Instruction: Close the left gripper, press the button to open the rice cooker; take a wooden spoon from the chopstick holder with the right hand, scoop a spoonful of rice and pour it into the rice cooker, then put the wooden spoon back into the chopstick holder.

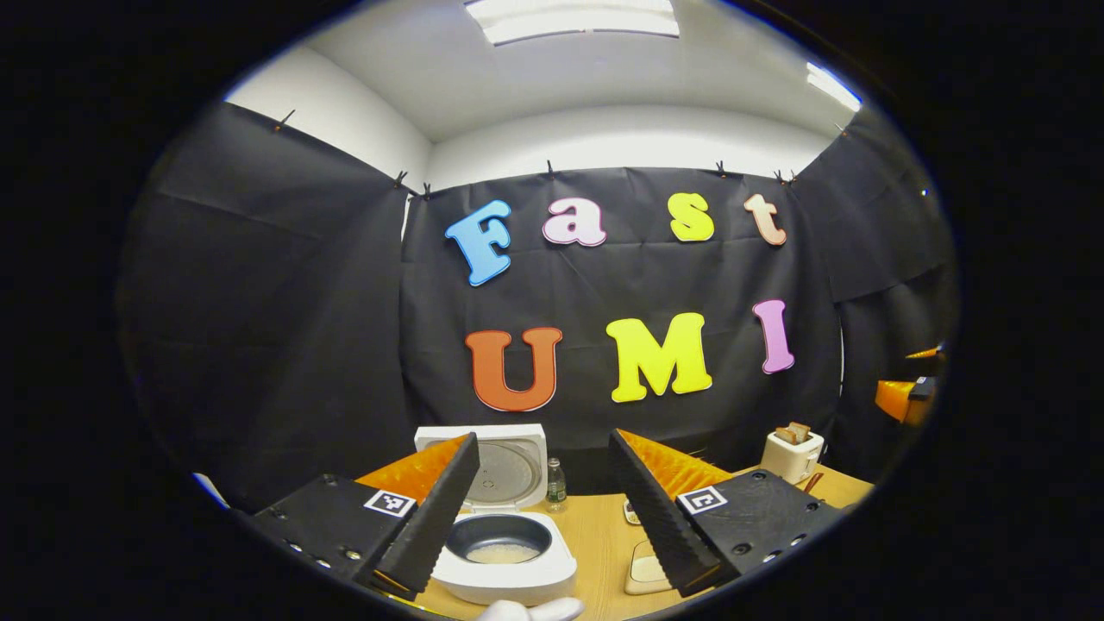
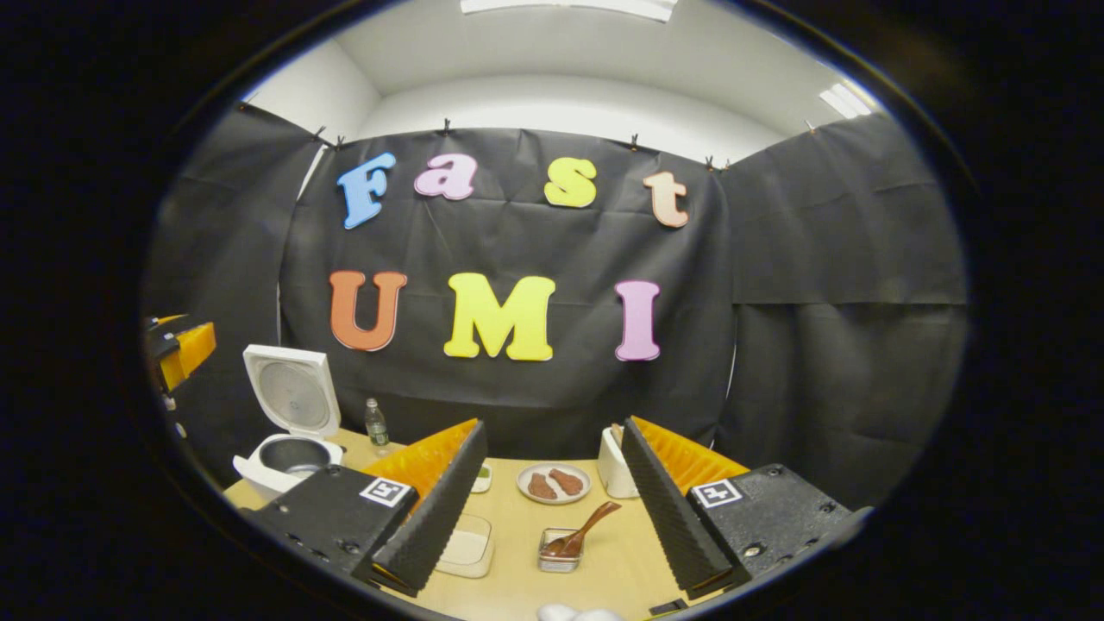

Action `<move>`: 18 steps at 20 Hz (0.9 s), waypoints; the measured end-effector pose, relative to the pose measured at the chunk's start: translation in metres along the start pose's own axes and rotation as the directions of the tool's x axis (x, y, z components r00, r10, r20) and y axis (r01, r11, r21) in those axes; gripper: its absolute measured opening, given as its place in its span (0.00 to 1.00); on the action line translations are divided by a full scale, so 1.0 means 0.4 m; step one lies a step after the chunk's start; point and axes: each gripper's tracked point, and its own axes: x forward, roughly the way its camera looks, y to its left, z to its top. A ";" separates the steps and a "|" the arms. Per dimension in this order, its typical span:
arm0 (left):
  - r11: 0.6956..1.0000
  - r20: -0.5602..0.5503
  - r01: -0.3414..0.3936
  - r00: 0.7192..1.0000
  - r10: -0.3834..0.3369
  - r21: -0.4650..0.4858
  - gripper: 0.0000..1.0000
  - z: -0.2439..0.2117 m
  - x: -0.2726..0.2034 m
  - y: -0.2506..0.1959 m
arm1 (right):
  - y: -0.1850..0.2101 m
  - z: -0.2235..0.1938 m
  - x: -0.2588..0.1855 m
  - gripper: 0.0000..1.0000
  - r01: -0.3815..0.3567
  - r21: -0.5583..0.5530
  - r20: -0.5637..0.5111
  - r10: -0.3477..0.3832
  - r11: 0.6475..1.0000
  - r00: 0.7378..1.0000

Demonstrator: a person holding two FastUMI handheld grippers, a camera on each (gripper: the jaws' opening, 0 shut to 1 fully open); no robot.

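Hovering spread over the table [image 2: 517, 595], the right gripper [image 2: 552, 517] grips nothing. Just past it the spoon [image 2: 588, 528] leans in the holder [image 2: 561, 552], then a plate [image 2: 554, 483]. Left gripper [image 1: 543, 509] is spread too, with the cooker [image 1: 509, 561] right below, lid [image 1: 509, 470] up, rice [image 1: 502, 553] inside.

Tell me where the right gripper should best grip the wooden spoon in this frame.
Probably the wooden spoon's free handle, approached from above: its bowl sits in the small metal holder, while the handle slants up and out to the right. The open right gripper faces it.
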 end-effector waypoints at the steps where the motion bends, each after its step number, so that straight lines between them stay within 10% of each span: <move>1: 1.000 -0.003 0.004 1.000 -0.004 -0.004 0.95 -0.003 -0.001 -0.003 | -0.003 -0.012 0.003 1.00 0.001 0.005 -0.009 -0.001 1.000 1.000; 9: 1.000 -0.017 0.013 1.000 -0.013 -0.001 0.95 -0.012 -0.012 -0.018 | -0.054 -0.159 0.056 1.00 0.029 0.015 -0.049 -0.028 0.999 0.998; 18: 0.999 -0.040 0.049 0.998 -0.049 -0.009 0.95 -0.049 -0.028 -0.069 | -0.136 -0.556 0.240 1.00 0.085 0.183 -0.278 -0.031 0.979 0.960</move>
